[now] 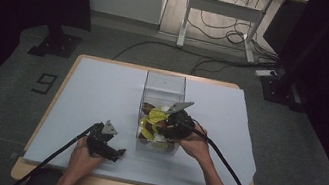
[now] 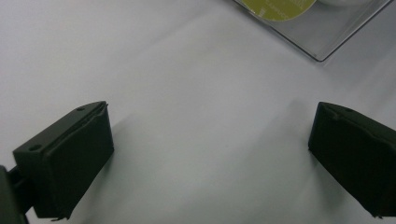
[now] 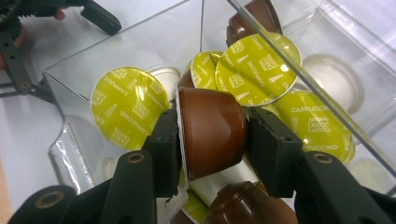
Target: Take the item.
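Sideways between the right tool's (image 3: 212,140) jaws, a brown capsule (image 3: 212,130) sits pinched inside the clear box (image 3: 140,51).

Glossy plastic and foil in a clear box, matt black jaws.
The brown glossy plastic coffee capsule (image 3: 212,131) has smooth sides; the yellow-green foil-lidded capsules (image 3: 127,106) shine faintly. The clear smooth plastic box (image 3: 140,42) glints. The white paper-like table cover (image 2: 187,93) looks matt.

Crowded capsules (image 3: 261,70) — clear box walls (image 3: 126,42) close.
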Tool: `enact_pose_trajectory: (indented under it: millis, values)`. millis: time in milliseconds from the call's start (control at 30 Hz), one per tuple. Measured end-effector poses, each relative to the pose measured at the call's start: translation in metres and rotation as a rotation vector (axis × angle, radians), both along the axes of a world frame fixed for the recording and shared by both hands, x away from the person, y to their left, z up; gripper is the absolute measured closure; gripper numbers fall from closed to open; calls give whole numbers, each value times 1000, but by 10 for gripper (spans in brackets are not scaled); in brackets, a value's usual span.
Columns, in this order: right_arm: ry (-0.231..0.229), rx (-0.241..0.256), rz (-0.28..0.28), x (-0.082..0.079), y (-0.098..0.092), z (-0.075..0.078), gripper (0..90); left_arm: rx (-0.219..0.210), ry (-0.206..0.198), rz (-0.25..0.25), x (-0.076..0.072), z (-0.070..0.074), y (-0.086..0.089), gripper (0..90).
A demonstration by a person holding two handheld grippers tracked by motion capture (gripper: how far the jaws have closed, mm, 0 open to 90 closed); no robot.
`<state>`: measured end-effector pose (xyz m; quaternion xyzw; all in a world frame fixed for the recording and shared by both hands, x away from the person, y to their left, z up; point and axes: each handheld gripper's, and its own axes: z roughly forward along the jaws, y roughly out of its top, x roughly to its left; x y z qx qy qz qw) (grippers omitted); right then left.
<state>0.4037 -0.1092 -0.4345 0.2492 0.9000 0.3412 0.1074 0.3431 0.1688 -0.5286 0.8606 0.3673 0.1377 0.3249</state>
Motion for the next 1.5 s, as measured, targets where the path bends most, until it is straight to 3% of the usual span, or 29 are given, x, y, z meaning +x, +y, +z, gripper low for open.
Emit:
enact_pose_trajectory:
  millis: [167, 767, 1500]
  values:
    - [0, 43, 9, -3, -3, 8, 556, 0, 0, 0, 0, 0, 0, 0]
    - [-27, 85, -9, -9, -18, 28, 556, -1, -1, 1, 0, 0, 0, 0]
    - [-71, 90, -85, -11, -51, 49, 556, -2, 1, 1, 0, 0, 0, 0]
